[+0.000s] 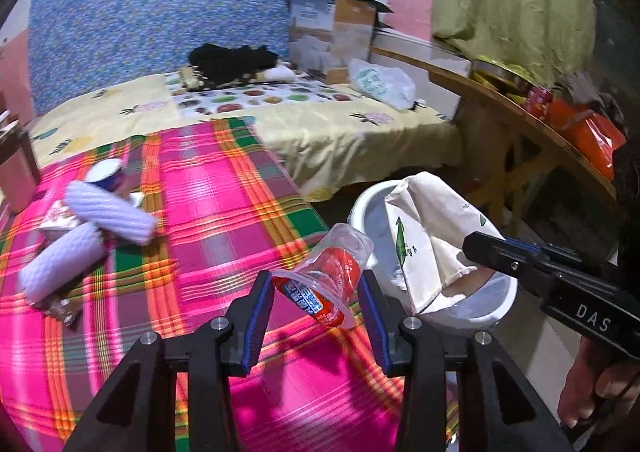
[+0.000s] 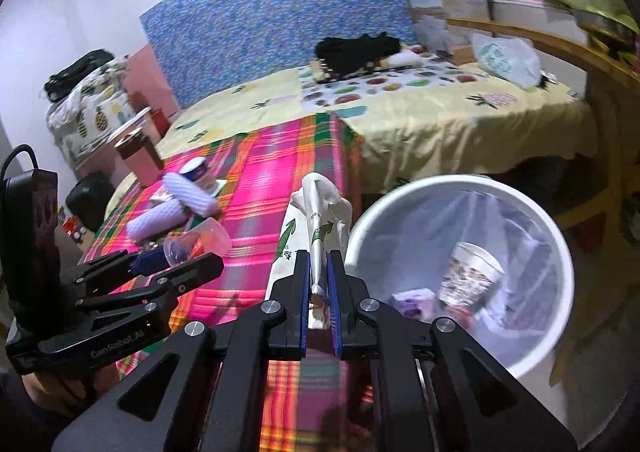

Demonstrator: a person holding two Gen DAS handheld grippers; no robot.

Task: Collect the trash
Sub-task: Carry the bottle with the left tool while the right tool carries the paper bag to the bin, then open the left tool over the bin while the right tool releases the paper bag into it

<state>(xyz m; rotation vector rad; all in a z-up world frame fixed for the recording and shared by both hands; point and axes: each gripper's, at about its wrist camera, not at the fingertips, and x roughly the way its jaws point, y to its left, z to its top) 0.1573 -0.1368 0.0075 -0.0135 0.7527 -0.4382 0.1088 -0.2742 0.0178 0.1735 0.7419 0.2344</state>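
On the body of the right claw (image 1: 474, 242), out at four o'clock in my left wrist view, I read white capitals "DAS". In my right wrist view the left claw (image 2: 182, 256) sits at about eight o'clock, and faint raised lettering on its body looks like "GenRobot.AI", though I can't vouch for every letter. The red label on the clear plastic cup (image 1: 330, 274) held in the left claw carries white and blue characters, too warped for me to read. The white paper bag (image 1: 424, 236) shows green arrow signs and small print I can't make out.
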